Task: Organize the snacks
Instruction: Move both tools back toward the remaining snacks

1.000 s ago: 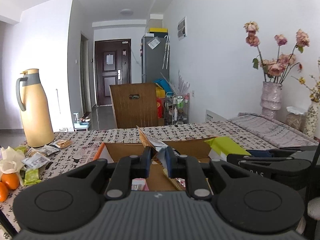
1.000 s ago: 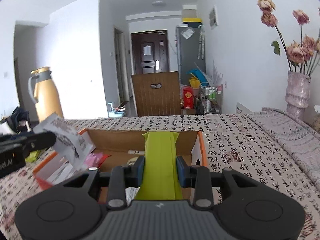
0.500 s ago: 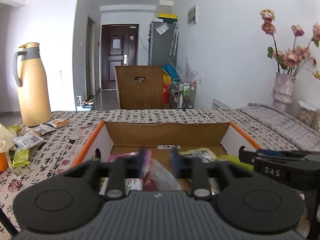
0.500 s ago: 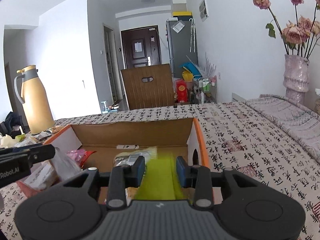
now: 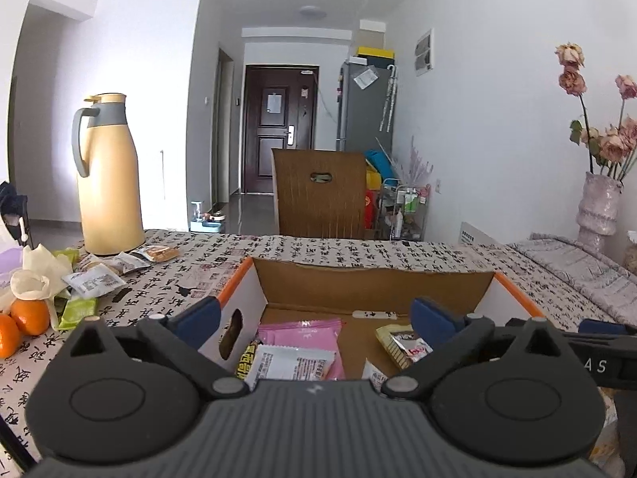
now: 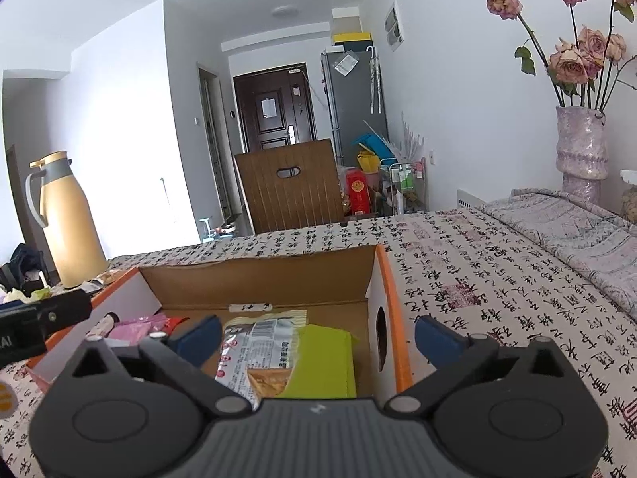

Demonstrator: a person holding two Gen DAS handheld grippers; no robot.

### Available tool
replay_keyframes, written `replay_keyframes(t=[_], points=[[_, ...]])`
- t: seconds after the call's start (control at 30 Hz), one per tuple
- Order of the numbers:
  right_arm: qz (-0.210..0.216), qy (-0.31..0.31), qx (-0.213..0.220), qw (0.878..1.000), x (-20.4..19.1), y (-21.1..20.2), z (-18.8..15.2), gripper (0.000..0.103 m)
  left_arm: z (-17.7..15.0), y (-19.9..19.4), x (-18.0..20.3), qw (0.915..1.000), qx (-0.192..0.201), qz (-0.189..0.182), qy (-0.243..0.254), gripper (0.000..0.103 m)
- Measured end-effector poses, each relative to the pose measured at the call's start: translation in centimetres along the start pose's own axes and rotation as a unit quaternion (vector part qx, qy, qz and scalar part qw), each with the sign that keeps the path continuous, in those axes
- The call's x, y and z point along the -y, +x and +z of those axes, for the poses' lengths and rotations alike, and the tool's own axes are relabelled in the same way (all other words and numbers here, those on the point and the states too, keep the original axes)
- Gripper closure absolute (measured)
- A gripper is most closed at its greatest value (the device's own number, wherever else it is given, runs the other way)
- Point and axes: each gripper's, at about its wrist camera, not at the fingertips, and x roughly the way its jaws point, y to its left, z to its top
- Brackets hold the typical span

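An open cardboard box with orange rims [image 5: 374,285] [image 6: 258,279] sits on the patterned table. My left gripper [image 5: 316,316] is open and empty above the box's left part, over a pink packet [image 5: 302,328] and a white packet [image 5: 290,364]. My right gripper [image 6: 316,332] is open and empty above the box's right part, over a green packet [image 6: 324,360] and a silver packet [image 6: 254,344]. Loose snack packets [image 5: 93,281] lie on the table at the left. The other gripper shows at each view's edge.
A yellow thermos jug [image 5: 107,175] stands at the back left, with oranges [image 5: 28,314] and a green packet [image 5: 79,310] near it. A vase of dried roses [image 6: 581,151] stands at the right. A wooden chair [image 5: 318,195] is behind the table.
Both grippers moved down over the box and opened. The left let go of its silver packet and the right let go of the green packet; both now lie in the box.
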Motion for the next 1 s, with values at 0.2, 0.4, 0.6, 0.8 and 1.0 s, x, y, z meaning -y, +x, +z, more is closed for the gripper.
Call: replay_keyframes(t=[0.2,0.4,0.6,0.8,1.0], points=[[-0.003,-0.005,0.008,1.000,-0.3,-1.7,1.1,0.000,1.3,-2.0,-0.7,0.9999,0.006,-0.002,-0.009,0.000],[0.000,-0.011,0.016,1.000,-0.6,-4.2,1.4,0.000,1.7,-4.8,-1.2,0.9998,0.016,-0.004,-0.014,0.000],[0.008,-0.013,0.023,1.000,-0.5,-7.3,0.9,0.000,1.1,-7.7,-1.6,0.9997,0.018,-0.010,-0.015,0.000],[0.018,-0.013,0.021,1.000,-0.4,-10.2,-0.8,0.000,-0.3,-10.0,-2.4,0.9995,0.013,-0.012,-0.025,0.000],[0.028,-0.023,0.010,0.999,-0.5,-12.3,-2.7,0.000,-1.7,-11.9,-2.9,0.9993,0.005,-0.016,-0.032,0.000]])
